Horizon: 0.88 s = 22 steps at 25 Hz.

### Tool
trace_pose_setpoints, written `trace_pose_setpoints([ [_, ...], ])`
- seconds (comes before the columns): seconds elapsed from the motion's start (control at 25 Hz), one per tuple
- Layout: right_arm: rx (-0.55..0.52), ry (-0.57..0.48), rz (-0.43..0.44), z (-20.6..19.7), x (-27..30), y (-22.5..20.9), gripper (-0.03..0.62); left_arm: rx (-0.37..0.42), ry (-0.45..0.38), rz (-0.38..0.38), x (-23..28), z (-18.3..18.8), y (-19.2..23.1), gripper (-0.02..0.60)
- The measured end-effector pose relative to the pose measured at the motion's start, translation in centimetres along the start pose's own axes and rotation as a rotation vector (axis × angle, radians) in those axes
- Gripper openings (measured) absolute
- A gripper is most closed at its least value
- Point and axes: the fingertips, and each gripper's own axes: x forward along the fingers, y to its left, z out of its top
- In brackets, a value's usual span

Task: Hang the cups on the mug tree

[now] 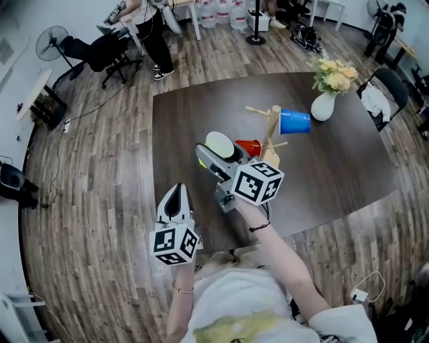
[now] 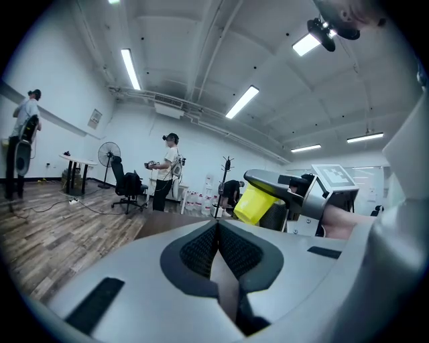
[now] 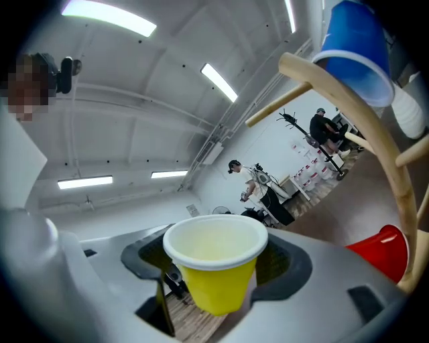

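A wooden mug tree (image 1: 271,134) stands on the dark table (image 1: 335,181). A blue cup (image 1: 295,121) hangs on its right branch, and a red cup (image 1: 249,147) sits low on its left side. My right gripper (image 1: 216,155) is shut on a yellow cup (image 1: 220,145), just left of the tree. In the right gripper view the yellow cup (image 3: 218,268) sits between the jaws with its mouth toward the camera, the mug tree (image 3: 379,154) to its right, the blue cup (image 3: 355,47) above and the red cup (image 3: 382,251) below. My left gripper (image 1: 177,198) hangs shut and empty at the table's near edge.
A white vase of flowers (image 1: 328,94) stands right of the tree. Beyond the table are an office chair (image 1: 100,50), a fan (image 1: 52,41), water bottles (image 1: 221,12) and a person standing (image 1: 151,33). Wooden floor surrounds the table.
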Motion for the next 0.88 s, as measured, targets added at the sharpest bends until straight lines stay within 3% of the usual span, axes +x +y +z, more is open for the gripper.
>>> trace_pose_setpoints([
  [0.56, 0.118, -0.158, 0.023, 5.5, 0.2, -0.7, 0.350, 0.023, -0.021, -0.026, 1.6, 1.1, -2.8, 0.023],
  [0.88, 0.191, -0.269, -0.001, 7.8, 0.3, -1.4, 0.350, 0.051, -0.006, -0.083, 3.2, 2.5, -2.9, 0.023],
])
